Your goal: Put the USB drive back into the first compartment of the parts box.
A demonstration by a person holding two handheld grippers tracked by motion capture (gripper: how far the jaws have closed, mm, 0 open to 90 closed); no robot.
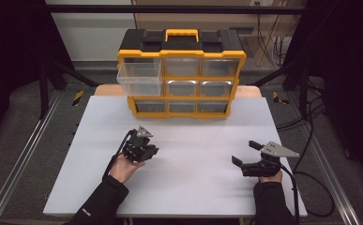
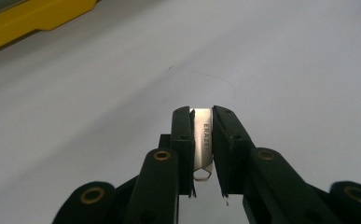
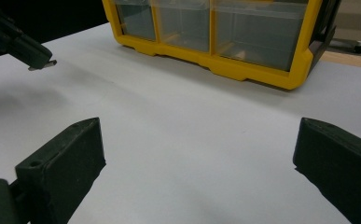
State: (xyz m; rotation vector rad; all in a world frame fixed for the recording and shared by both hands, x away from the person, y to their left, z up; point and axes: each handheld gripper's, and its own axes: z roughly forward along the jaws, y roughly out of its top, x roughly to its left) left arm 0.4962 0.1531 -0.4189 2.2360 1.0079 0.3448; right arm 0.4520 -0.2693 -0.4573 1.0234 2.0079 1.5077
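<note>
My left gripper (image 1: 152, 151) hovers over the left middle of the white table (image 1: 193, 192). It is shut on a small flat metal piece (image 2: 202, 135) stamped "ERAZER", which stands on edge between the pads and has a small loop at its near end. In the right gripper view the same metal piece (image 3: 44, 65) pokes out of the left gripper (image 3: 26, 49) at the upper left. My right gripper (image 1: 245, 153) rests low over the table's right side. Its jaws stand wide apart in its own view (image 3: 199, 140), with bare table between them.
A yellow and black drawer organizer (image 1: 181, 51) with clear drawers stands at the far middle of the table; its yellow base (image 3: 243, 70) faces the right gripper. Its top left drawer (image 1: 139, 79) is pulled out. Cables trail off the table's right edge.
</note>
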